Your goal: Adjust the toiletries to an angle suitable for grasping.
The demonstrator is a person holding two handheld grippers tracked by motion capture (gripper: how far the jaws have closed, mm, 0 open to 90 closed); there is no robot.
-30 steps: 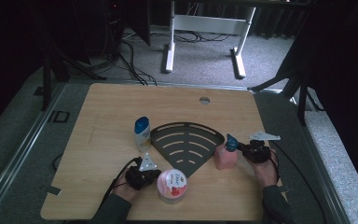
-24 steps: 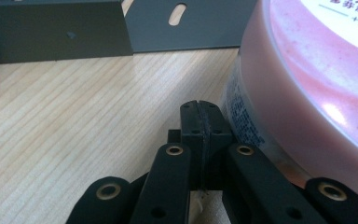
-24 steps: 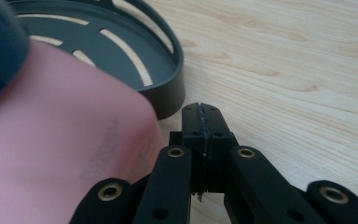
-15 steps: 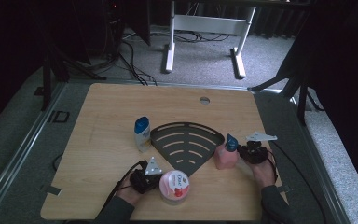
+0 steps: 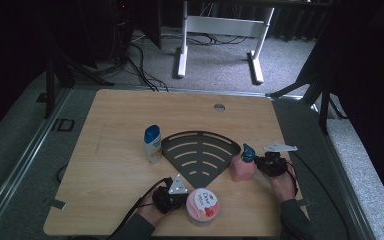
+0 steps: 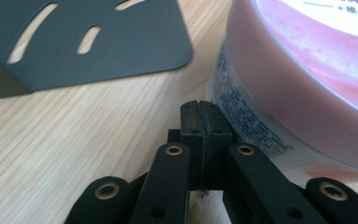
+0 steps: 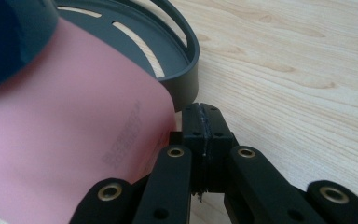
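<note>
Jar (image 5: 203,205) touching left claw (image 6: 199,109), on its right.

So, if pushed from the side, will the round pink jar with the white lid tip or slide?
The round pink jar with the white lid is squat and wide, so it would probably slide. Its smooth plastic wall may be slippery.

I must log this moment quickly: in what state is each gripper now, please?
Left gripper: closed, holding nothing, beside the round pink jar with white lid.
Right gripper: closed, holding nothing, beside the pink bottle with dark blue cap.
</note>
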